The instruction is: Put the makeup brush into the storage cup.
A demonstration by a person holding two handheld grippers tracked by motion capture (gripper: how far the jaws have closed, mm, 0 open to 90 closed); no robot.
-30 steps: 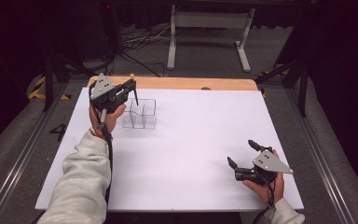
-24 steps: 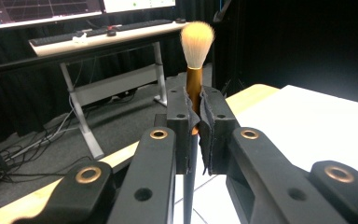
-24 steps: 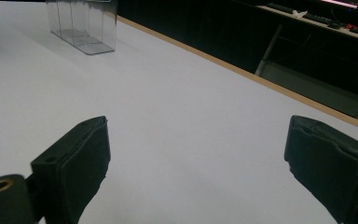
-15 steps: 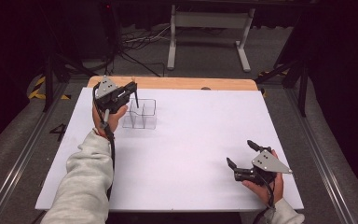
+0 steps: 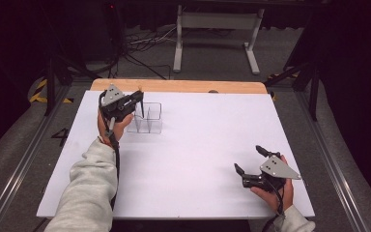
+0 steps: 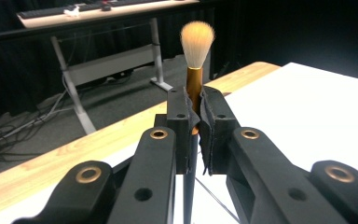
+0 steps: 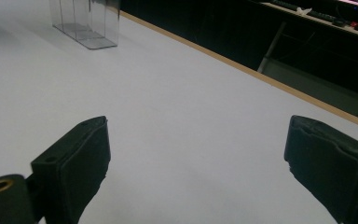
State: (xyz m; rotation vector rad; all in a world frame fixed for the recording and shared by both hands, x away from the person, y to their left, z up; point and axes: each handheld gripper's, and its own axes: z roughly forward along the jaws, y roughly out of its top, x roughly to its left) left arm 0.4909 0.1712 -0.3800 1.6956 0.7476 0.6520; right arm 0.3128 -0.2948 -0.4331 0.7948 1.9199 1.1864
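Note:
My left gripper [image 5: 136, 98] [image 6: 194, 103] is shut on a makeup brush [image 6: 196, 56] by its copper ferrule. The brush stands upright, its tan bristles above the jaws and its thin dark handle hanging below. The gripper is held above the left end of a clear plastic organiser [image 5: 147, 119] [image 7: 86, 23] with open-topped compartments, at the back left of the white table top [image 5: 198, 145]. My right gripper [image 5: 249, 159] [image 7: 198, 154] rests low near the front right edge, open, with nothing between its jaws.
A strip of bare wood [image 5: 178, 86] runs along the table's far edge. Beyond it stand a white desk frame [image 5: 212, 29] and cables on the grey floor. Metal rails flank the table on both sides.
My left gripper has drifted slightly right and down with the brush, closer over the organiser. The right gripper has hardly moved.

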